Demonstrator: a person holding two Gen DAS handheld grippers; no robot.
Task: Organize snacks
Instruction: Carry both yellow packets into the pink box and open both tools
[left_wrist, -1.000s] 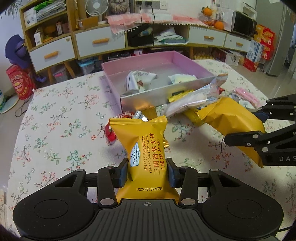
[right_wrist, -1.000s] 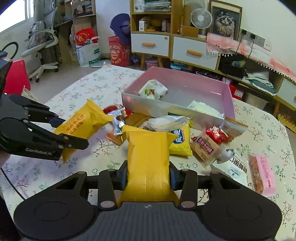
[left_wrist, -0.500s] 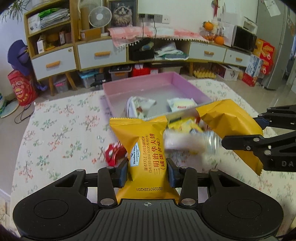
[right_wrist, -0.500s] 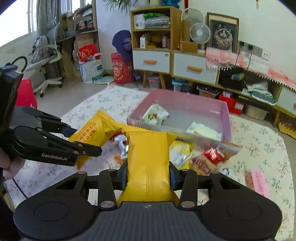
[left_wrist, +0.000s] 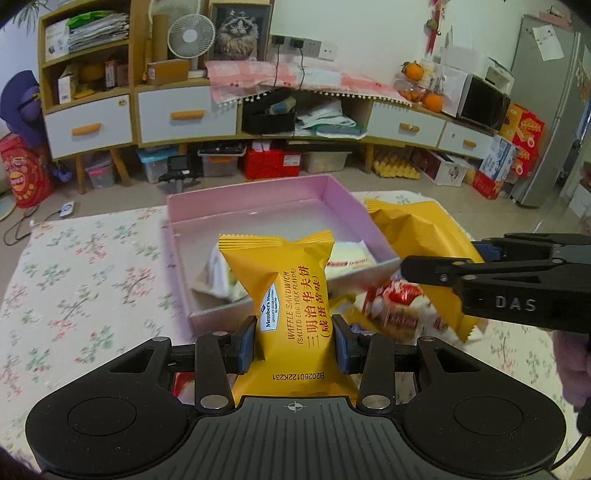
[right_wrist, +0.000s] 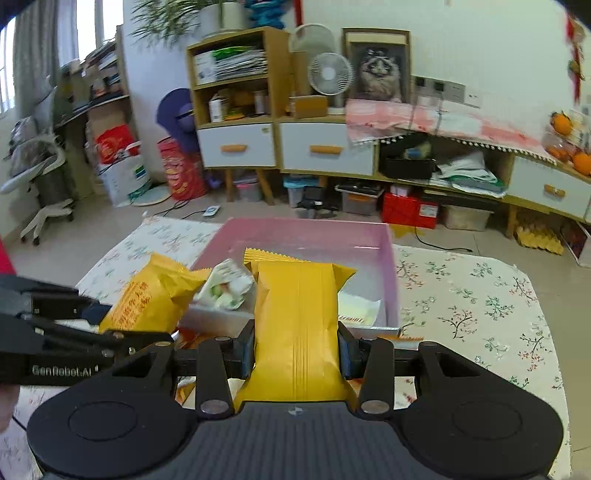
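Two yellow packets were in the air at once; the left gripper (left_wrist: 293, 341) had its jaws pinched on the waffle sandwich packet (left_wrist: 288, 299), printed face up, and the right gripper (right_wrist: 296, 349) pinched a second yellow packet (right_wrist: 297, 325), its plain seamed back toward the camera. Neither grip had altered over the last second; the jaws were no wider and no narrower than in the earlier views. What had changed was position; a second earlier both packets hung low over the loose snacks on the floral tablecloth (left_wrist: 85, 280), short of the pink box (left_wrist: 255, 210); by this moment both had been lifted and carried forward, so that each packet's top edge overlapped the box's near wall and open interior. From the right wrist view the left gripper's packet sat beside the box's left corner; from the left wrist view the right gripper's packet reached the box's right wall. Inside the box lay a green-and-white wrapper (right_wrist: 227, 286) and a pale packet (left_wrist: 349, 256); much of the floor beyond them was bare. Some red-wrapped snacks (left_wrist: 397, 304) remained outside, blurred. My reading: the carry was nearly done, and the release into the box was the next step, though neither packet looked fully past the near wall.
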